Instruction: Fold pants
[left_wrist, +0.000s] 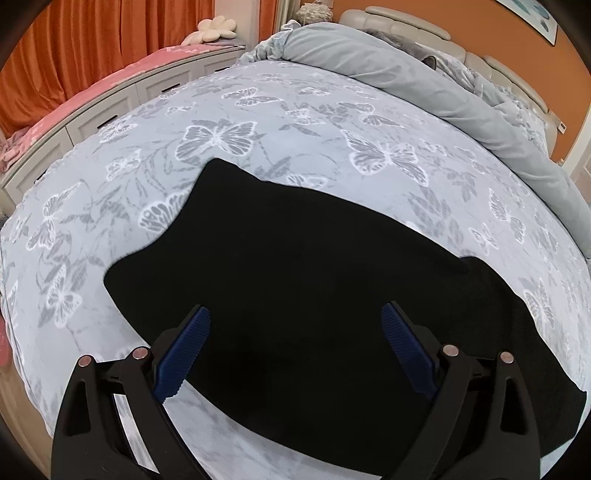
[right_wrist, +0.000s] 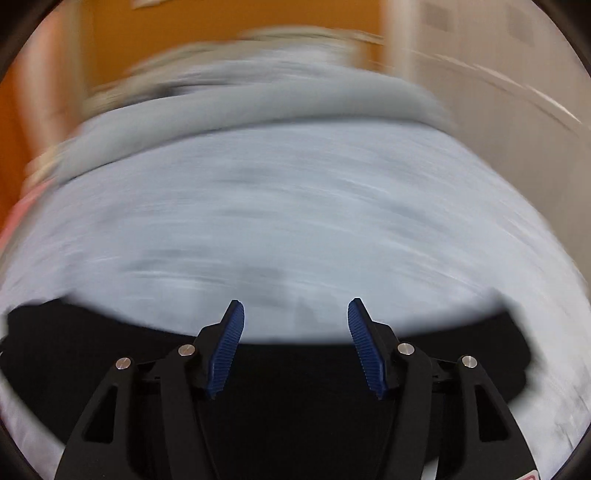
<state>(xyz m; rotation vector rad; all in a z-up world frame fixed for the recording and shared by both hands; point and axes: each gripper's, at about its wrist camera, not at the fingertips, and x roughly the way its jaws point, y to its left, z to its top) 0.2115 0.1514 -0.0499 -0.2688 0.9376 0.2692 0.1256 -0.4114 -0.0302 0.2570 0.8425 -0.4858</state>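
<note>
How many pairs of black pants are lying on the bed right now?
1. The black pants lie folded on the butterfly bedspread, in front of both grippers. Others could be out of view.

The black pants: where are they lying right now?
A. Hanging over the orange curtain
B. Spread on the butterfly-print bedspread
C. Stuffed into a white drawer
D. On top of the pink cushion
B: the black pants lie spread flat on the pale butterfly-print bedspread, with no hand-held gripper clamped on them.
</note>
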